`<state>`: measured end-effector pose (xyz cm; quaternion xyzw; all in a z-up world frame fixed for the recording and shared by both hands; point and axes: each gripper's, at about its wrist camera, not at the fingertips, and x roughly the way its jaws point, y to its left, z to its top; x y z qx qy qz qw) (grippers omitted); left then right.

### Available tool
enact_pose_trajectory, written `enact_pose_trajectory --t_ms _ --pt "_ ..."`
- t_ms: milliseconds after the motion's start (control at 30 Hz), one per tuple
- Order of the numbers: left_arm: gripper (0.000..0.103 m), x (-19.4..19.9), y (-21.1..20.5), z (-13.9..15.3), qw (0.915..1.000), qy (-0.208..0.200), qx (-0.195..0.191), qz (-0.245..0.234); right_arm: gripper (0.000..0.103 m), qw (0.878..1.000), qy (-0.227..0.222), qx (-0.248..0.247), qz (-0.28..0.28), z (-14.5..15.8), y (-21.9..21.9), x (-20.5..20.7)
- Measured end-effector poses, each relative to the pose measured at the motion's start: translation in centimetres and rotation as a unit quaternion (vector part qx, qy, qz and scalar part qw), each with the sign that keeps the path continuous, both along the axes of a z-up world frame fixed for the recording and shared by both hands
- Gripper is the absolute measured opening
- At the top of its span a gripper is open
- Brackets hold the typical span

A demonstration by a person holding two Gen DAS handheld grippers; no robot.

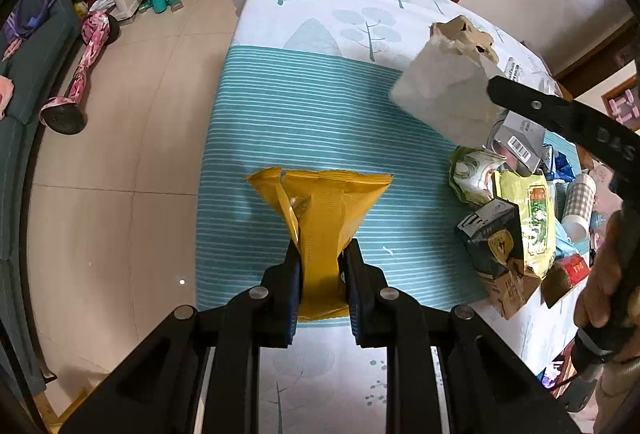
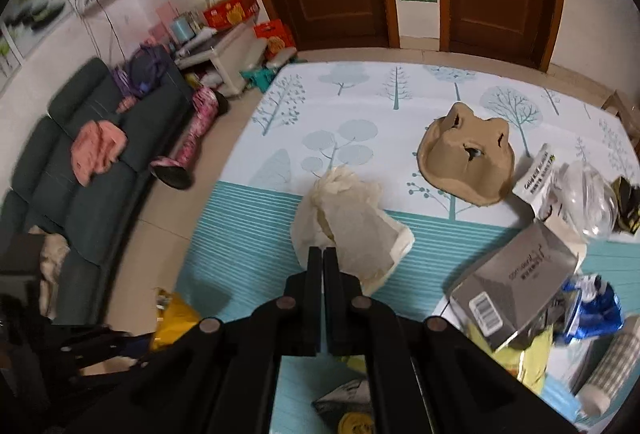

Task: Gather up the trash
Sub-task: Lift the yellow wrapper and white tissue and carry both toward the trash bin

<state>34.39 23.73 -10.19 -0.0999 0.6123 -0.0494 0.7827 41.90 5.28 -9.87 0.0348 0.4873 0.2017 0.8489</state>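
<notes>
Black fingers [image 1: 294,266] of the left gripper [image 1: 320,266] pinch the narrow end of a crumpled yellow plastic wrapper [image 1: 320,210], held clear above the teal striped part of the tree-printed cloth [image 1: 304,106] that covers the bench. To its right, the right gripper [image 2: 322,258] has its fingers pressed together on a corner of a pale, crumpled paper bag [image 2: 352,222]; from the left wrist view this bag [image 1: 444,90] hangs in the air above the cloth. Just behind it a brown moulded pulp tray [image 2: 466,158] lies on the white part of the cloth. A heap of trash sits at the right edge of the bench: a silver carton with a barcode [image 2: 516,282], a yellow-green packet [image 1: 532,222], a dark box [image 1: 492,238] and a blue foil wrapper [image 2: 592,308], touching and overlapping one another.
</notes>
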Motion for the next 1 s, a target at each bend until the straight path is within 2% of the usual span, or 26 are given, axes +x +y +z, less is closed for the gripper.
enact_pose_trajectory --t_ms 167,267,533,633,667,733,767,800,933,1000 --pt "0.018 -0.4 0.1 0.8 1.0 -0.007 -0.003 -0.003 0.0 1.0 -0.007 0.026 -0.002 1.8 -0.4 -1.7" --pt "0.018 -0.5 0.2 1.0 0.9999 -0.009 -0.002 -0.004 0.0 1.0 -0.011 0.026 0.007 2.4 -0.2 -2.6" --pt "0.018 -1.4 0.8 0.8 1.0 -0.004 -0.005 0.003 0.001 0.998 0.044 -0.006 0.047 -0.8 1.8 -2.8" --pt "0.018 -1.4 1.3 0.5 0.9999 0.0 -0.004 0.009 0.002 0.997 0.05 -0.013 0.053 -0.9 2.0 -2.9" --pt "0.018 -1.4 1.4 0.4 0.9999 0.001 -0.004 0.011 0.006 0.997 0.048 -0.018 0.059 -0.7 2.2 -3.0" --pt "0.018 -1.1 1.8 0.3 0.9999 0.002 -0.005 0.015 0.023 0.997 0.036 -0.024 0.069 -0.2 2.3 -3.3" --pt "0.018 -1.1 1.9 0.3 0.9998 0.001 -0.006 0.016 0.042 0.996 0.027 -0.03 0.075 0.2 2.4 -3.5" --pt "0.018 -0.9 2.1 0.3 0.9998 0.001 -0.007 0.019 0.056 0.996 0.019 -0.034 0.079 0.5 2.5 -3.7" --pt "0.018 -0.4 2.5 0.2 0.9997 0.001 -0.009 0.024 0.059 0.995 0.001 -0.05 0.084 0.9 2.4 -3.4" --pt "0.018 -0.2 2.5 0.1 0.9997 0.001 -0.008 0.025 0.064 0.995 -0.005 -0.068 0.078 0.6 2.3 -3.1"
